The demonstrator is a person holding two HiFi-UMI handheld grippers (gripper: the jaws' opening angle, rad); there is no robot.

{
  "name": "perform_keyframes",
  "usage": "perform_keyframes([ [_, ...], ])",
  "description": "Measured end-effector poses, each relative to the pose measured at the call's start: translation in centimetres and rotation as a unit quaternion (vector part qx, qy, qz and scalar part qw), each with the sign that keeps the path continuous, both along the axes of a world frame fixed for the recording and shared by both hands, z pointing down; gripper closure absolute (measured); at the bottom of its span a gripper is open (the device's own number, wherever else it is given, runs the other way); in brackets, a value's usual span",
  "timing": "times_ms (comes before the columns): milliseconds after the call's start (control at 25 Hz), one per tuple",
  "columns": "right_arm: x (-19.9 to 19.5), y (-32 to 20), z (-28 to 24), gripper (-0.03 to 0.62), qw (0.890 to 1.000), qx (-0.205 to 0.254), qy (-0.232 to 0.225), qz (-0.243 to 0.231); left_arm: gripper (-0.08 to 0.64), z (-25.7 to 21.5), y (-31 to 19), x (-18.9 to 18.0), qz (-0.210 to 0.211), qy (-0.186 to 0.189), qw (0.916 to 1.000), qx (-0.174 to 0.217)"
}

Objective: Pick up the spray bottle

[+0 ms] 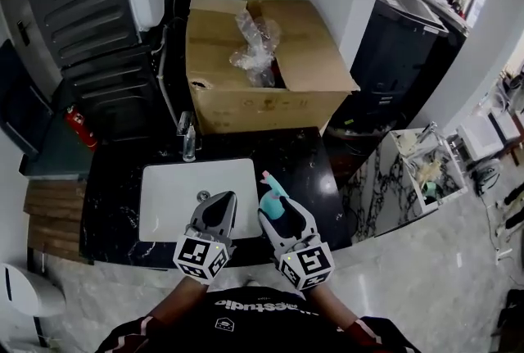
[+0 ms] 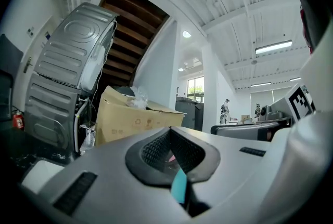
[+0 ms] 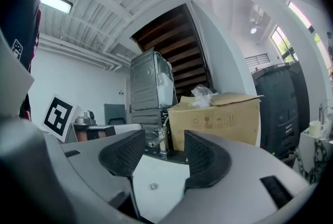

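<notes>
On the black, white-veined stone counter (image 1: 307,159), just right of the white rectangular sink (image 1: 164,208), stands the teal spray bottle with a pink nozzle (image 1: 275,204) (only the head view gives a clear look at it). From above it appears framed by the jaws of the right gripper (image 1: 275,192), with its nozzle poking past their tips. Whether it sits between the jaws or lower down beneath them cannot be judged from that angle. The right gripper view shows those jaws spread wide and gripping nothing. Only the white basin and the chrome tap (image 3: 158,143) at the sink's far edge show in the gap.

The left gripper (image 1: 219,201) hovers over the sink's right side, just beside the right one. Its jaws are closed together, the black ribbed pads (image 2: 152,153) meeting at their tips. A thin sliver of teal and a speck of pink show in the slit between them. This is probably the bottle seen beyond the jaws rather than anything held.

Behind the sink an open brown cardboard box (image 1: 270,106) rests on the counter, with crumpled clear plastic (image 1: 255,44) in its top.
</notes>
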State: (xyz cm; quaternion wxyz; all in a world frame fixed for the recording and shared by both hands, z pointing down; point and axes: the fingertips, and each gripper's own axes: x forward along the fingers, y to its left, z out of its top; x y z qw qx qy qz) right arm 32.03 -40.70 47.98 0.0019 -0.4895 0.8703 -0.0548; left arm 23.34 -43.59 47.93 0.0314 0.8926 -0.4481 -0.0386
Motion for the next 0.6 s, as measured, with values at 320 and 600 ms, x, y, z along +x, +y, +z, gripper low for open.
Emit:
perform_keyframes([
  [320, 2.9, -8.6, 4.5, 0.328, 0.999, -0.028, 0.012, 0.013, 0.545, 4.1, -7.6, 1.7, -0.005, -0.004, 0.9996, -0.029],
  [600, 4.8, -13.3, 7.8, 0.328, 0.998, -0.054, 0.015, 0.006, 0.545, 7.1, -11.5, 3.5, -0.009, -0.012, 0.9987, -0.049],
])
